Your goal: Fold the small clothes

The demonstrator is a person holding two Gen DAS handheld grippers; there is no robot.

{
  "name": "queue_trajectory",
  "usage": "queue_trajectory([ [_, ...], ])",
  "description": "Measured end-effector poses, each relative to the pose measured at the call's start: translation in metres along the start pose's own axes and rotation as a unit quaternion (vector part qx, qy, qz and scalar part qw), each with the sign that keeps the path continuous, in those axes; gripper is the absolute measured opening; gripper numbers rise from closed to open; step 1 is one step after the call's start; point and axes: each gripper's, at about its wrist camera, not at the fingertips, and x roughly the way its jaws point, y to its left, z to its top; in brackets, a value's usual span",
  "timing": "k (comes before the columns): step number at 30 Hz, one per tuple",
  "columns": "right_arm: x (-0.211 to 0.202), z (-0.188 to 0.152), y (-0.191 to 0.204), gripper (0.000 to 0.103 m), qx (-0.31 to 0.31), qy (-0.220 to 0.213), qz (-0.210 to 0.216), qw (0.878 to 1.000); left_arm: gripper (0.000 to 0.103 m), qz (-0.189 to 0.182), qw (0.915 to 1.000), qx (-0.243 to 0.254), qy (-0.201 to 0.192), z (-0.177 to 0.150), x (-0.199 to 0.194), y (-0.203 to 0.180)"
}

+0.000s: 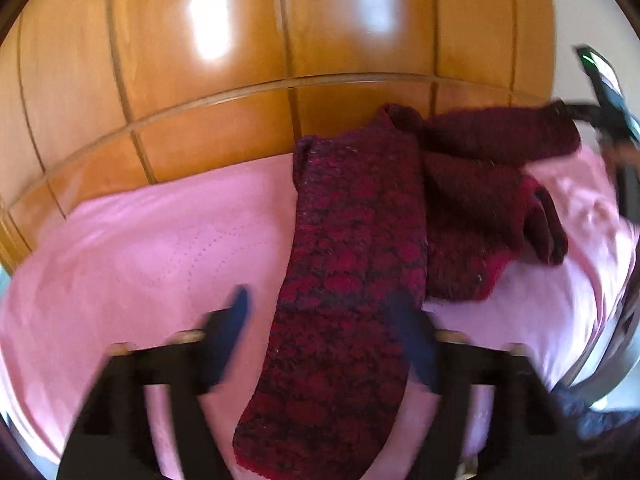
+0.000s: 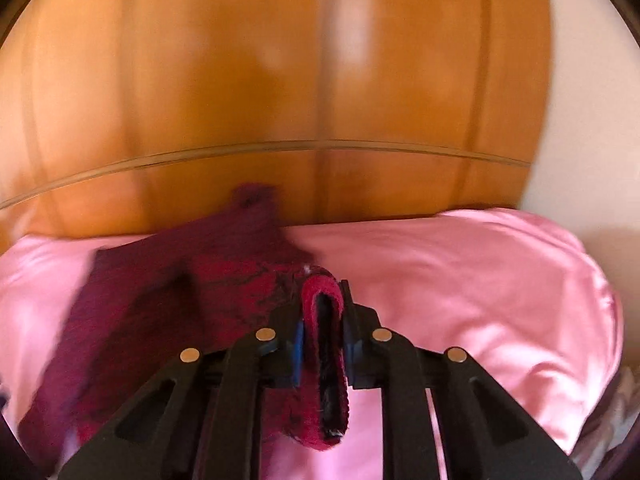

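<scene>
Writing: I am finding no brand, label or readable text in either view.
Garment: a dark red knitted garment (image 1: 360, 240) is lying on the pink bed cover (image 1: 140, 248), up against the wooden headboard (image 1: 240, 80).
Left gripper: my left gripper (image 1: 324, 320) is hovering over the knit with its fingers spread wide, a long strip of the knit running between them and neither pad pressing on it.
Right gripper: my right gripper (image 2: 322, 344) is pinching a folded red edge of the garment (image 2: 160, 292), the jaws pressed close on it.
Left view only: I am seeing the garment's full spread, with thick folds bunched at its right, and the right gripper (image 1: 600, 96) at the far edge.
Right view only: I am seeing the pinch itself, close up.
Hard to make out: both views are blurring; which part of the garment is pinched I cannot tell.
</scene>
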Motion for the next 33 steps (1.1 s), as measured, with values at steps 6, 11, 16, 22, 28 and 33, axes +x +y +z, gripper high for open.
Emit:
queue_trajectory([
  [6,0.082,0.02,-0.091,0.013,0.051,0.056,-0.133,0.988,0.08,-0.017,0.9976,0.047,0.048,-0.014,0.024,-0.028],
  [11,0.126,0.022,-0.146,0.013,0.091,0.102,-0.197,0.971,0.023,-0.033,0.9923,0.053,0.107,-0.027,0.058,-0.032],
  [16,0.137,0.016,-0.16,0.029,0.106,0.121,-0.2,0.966,0.006,-0.064,0.9947,-0.003,0.08,-0.006,0.044,-0.003],
  [22,0.112,0.004,-0.143,0.069,0.098,0.095,-0.184,0.973,0.005,-0.039,0.9929,-0.112,0.014,0.05,0.029,0.092],
  [28,0.063,-0.016,-0.106,0.074,0.09,0.081,-0.099,0.988,0.004,0.058,0.9809,-0.184,-0.022,0.129,0.057,0.211],
  [33,0.03,-0.035,-0.06,0.073,0.076,0.103,0.016,0.992,0.006,0.166,0.9478,-0.272,0.009,0.174,0.101,0.293],
])
